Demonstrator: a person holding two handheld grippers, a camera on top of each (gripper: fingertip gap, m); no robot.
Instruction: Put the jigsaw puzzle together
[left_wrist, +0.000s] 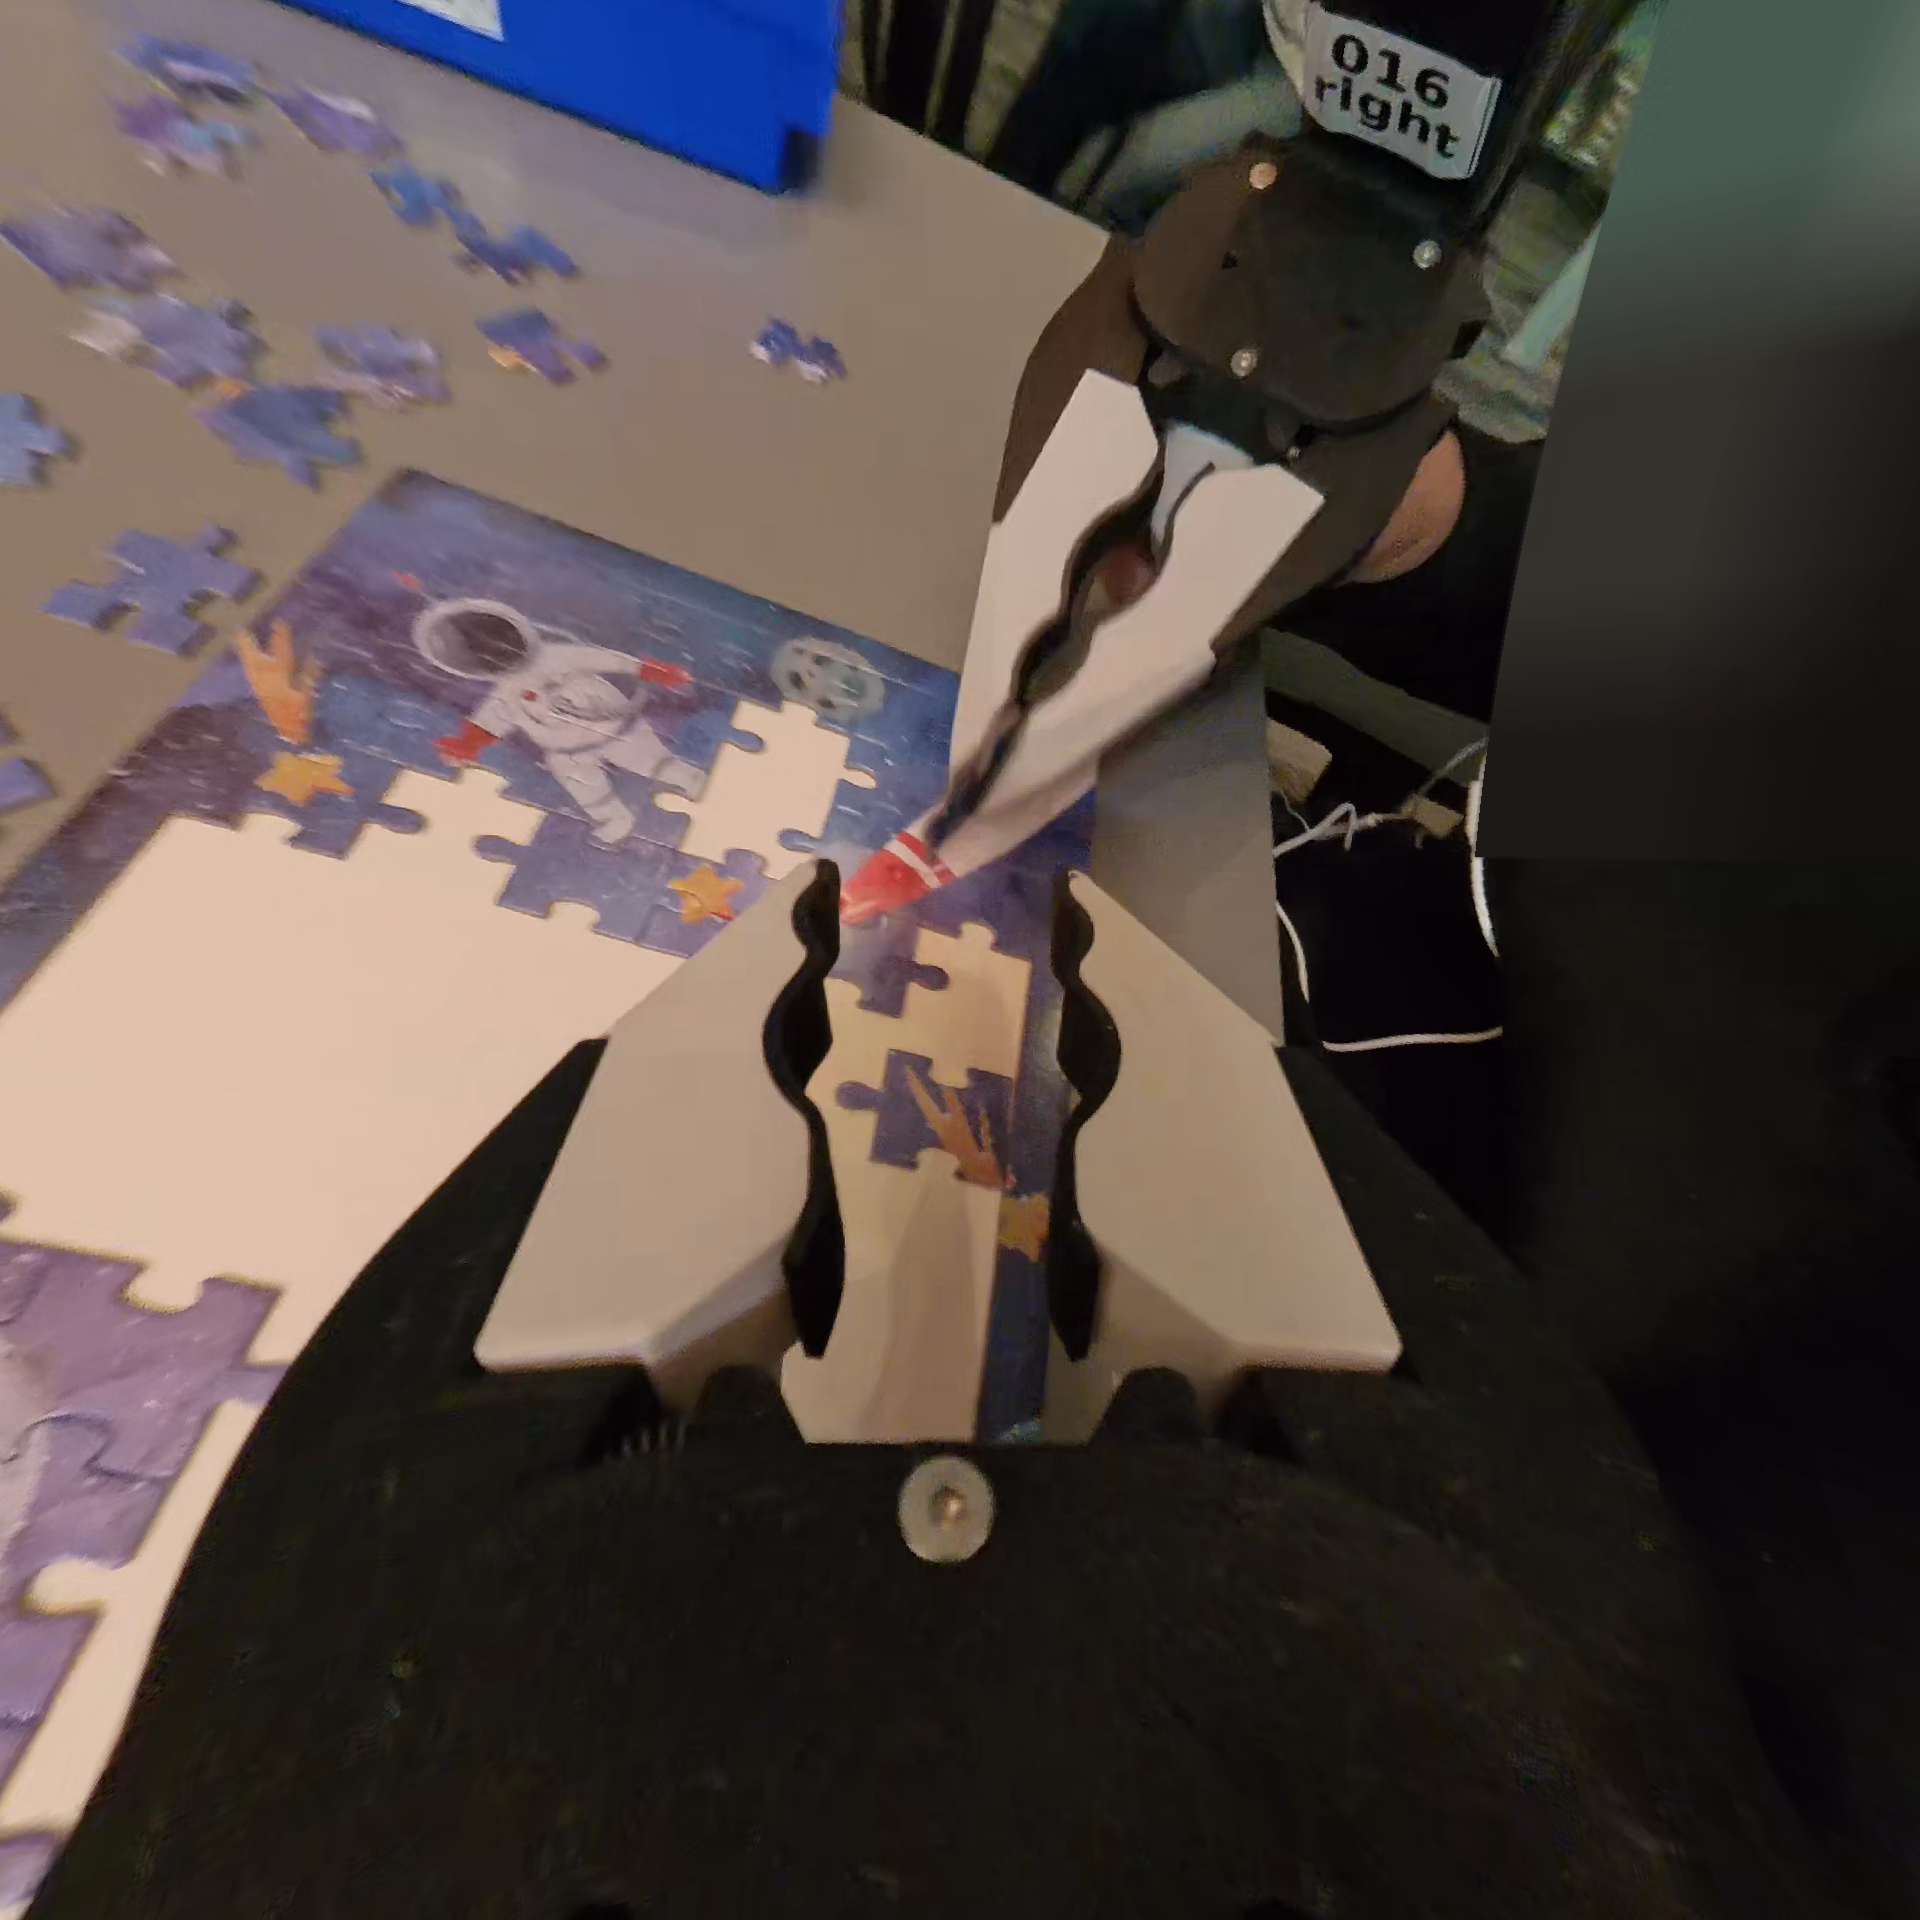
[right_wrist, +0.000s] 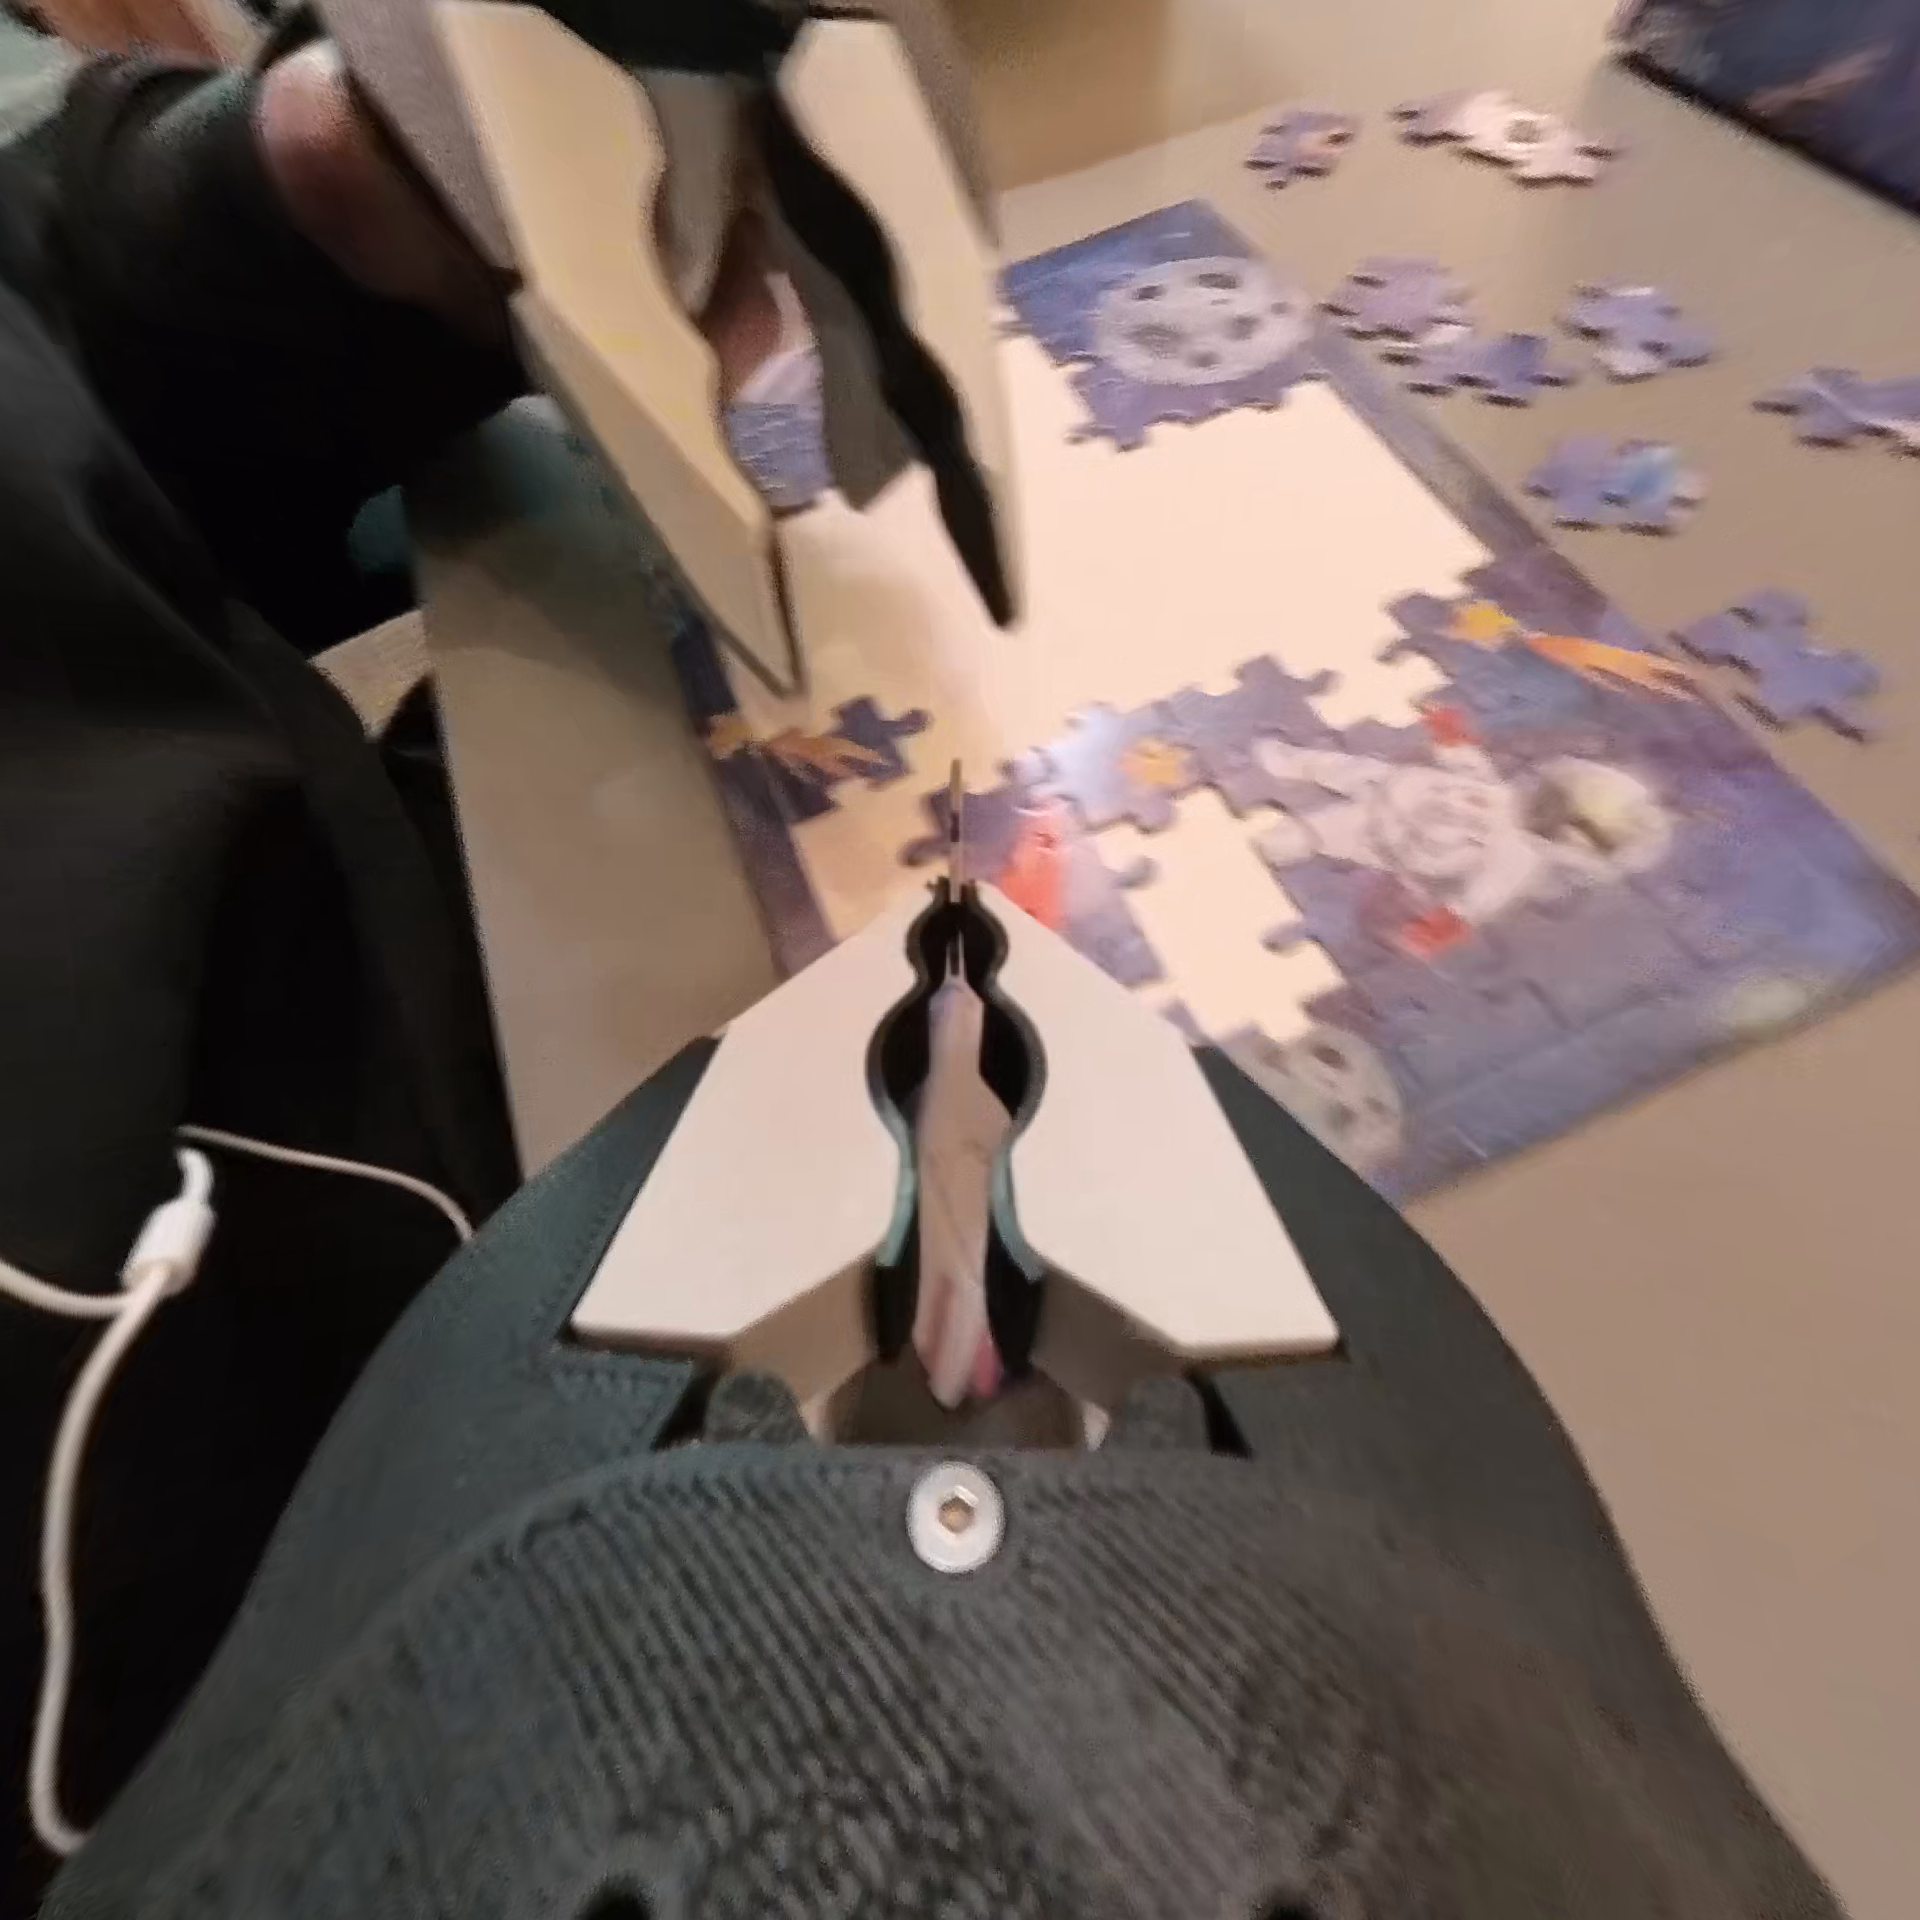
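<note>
Right gripper (right_wrist: 954, 902) pinches a thin cardboard jigsaw piece (right_wrist: 956, 831) edge-on at its tips, above the half-built blue space puzzle (left_wrist: 582, 727). Left gripper (left_wrist: 945, 904) hangs open over the tray, jaws bare, a comet-printed piece (left_wrist: 940, 1117) lying flat below them.

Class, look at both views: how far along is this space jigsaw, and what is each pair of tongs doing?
Done: the astronaut section and border stretches of the jigsaw are joined. In hand: the right tongs are shut on a puzzle piece held edge-on; the left tongs hang open. Left: large bare gaps, loose pieces on the table.
</note>
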